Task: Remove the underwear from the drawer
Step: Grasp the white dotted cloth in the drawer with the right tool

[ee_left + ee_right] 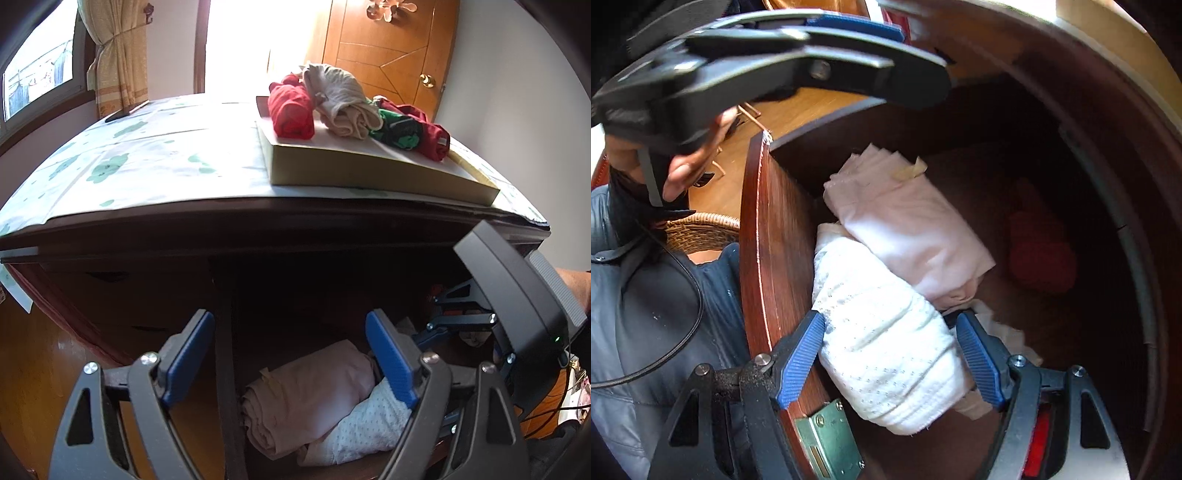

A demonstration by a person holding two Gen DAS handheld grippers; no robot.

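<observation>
Lying in the open dark-brown wooden drawer, the white dotted rolled underwear is stretching its long axis from the drawer's front corner toward the middle, one end tucked under a folded pale-pink cloth bundle that is crossing it. The right hand-held gripper is pointing down with its blue pads spread on either side of the white roll; whether they are pressing it cannot be told. The left hand-held gripper is hovering spread over the drawer's front edge, nothing between its pads. A dim red roll is sitting deeper in the drawer. Above, on the flower-patterned cloth-covered bench, a flat cream box is carrying red, beige and green-and-red rolled garments.
</observation>
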